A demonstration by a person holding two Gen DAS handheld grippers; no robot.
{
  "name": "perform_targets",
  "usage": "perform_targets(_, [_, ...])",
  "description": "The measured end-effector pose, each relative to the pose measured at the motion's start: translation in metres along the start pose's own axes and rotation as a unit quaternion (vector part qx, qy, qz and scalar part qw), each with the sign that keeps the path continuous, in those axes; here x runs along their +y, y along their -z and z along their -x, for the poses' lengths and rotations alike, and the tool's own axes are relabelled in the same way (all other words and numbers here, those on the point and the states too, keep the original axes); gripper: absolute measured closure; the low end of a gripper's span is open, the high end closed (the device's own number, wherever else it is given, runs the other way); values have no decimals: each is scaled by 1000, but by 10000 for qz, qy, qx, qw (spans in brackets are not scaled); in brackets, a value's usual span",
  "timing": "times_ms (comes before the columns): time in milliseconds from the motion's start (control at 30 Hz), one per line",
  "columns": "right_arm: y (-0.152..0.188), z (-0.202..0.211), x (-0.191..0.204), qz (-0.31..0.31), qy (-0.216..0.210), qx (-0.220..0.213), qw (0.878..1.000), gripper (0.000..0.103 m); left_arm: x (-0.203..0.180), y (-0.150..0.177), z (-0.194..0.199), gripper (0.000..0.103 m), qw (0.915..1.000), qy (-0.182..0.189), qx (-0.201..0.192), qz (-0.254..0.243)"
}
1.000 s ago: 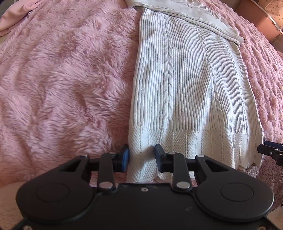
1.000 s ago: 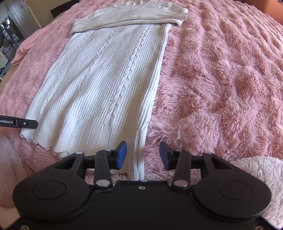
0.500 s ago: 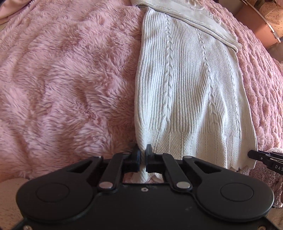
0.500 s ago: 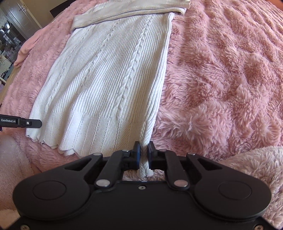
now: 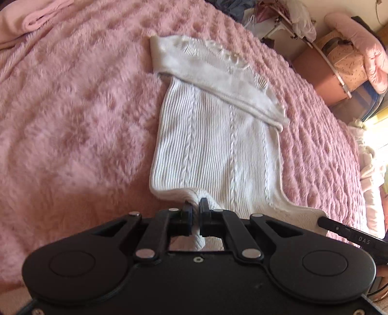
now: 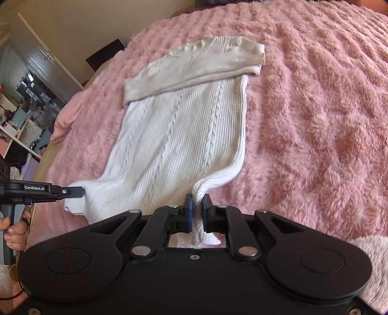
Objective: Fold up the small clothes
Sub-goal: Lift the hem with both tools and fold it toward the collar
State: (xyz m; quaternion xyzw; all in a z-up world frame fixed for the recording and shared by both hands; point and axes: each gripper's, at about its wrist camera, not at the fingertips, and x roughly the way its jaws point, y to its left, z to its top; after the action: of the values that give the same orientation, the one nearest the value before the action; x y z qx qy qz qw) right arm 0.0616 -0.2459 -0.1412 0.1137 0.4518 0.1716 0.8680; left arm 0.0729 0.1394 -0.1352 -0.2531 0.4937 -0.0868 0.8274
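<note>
I am pinching one hem corner of the white sweater (image 5: 213, 135) with the left gripper (image 5: 195, 208) and the other with the right gripper (image 6: 197, 202), so the hem lifts evenly off the pink blanket (image 6: 315, 121) for folding.

A bed covered by a pink fuzzy blanket (image 5: 72, 126) (image 6: 315, 126) carries everything. A white cable-knit garment (image 5: 213, 135) (image 6: 184, 135) lies on the blanket, its upper part flat with the sleeves folded across the top, its hem end raised off the pile at both corners. A pink cloth (image 5: 29, 21) (image 6: 70, 114) lies bunched at the blanket's far left edge, well apart from the garment; a paler fluffy patch (image 6: 371, 252) shows at the near right.
</note>
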Motion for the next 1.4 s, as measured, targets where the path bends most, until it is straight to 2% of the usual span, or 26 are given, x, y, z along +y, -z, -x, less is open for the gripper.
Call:
perform_targets(200, [-58, -2, -3, 81, 90, -649, 9978, 95, -20, -85, -2, 101, 9988, 180, -434, -167])
perform_targets(367, [-115, -26, -15, -71, 124, -1022, 9947, 95, -32, -160, -25, 101, 9977, 287, -561, -246])
perform_targets(533, [-180, -64, -29, -224, 176, -1234, 9919, 95, -26, -242, -69, 101, 9986, 227, -474, -69])
perform_targets(600, [-203, -83, -38, -352, 102, -1228, 9918, 95, -23, -265, -89, 101, 9989, 117, -460, -68])
perform_targets(733, [-239, -125, -54, -442, 255, -1154, 9920, 95, -15, -304, -135, 101, 9995, 34, -306, 1])
perform_targets(900, [-266, -174, -74, -590, 443, -908, 9931, 95, 1, -335, -188, 101, 9997, -186, -93, 145])
perform_targets(1033, [-274, -210, -92, -745, 574, -643, 9935, 95, 18, -339, -226, 101, 9988, -327, 143, 346])
perform_targets(1133, [-272, -225, -100, -822, 637, -548, 9931, 95, 23, -343, -236, 101, 9985, -300, 147, 436])
perform_targets(1300, [-277, -225, -103, -841, 605, -646, 9925, 95, 19, -350, -226, 101, 9990, -96, -50, 442])
perform_targets(1400, [-280, -228, -103, -881, 634, -610, 9922, 95, 19, -352, -235, 98, 9985, -309, 151, 430])
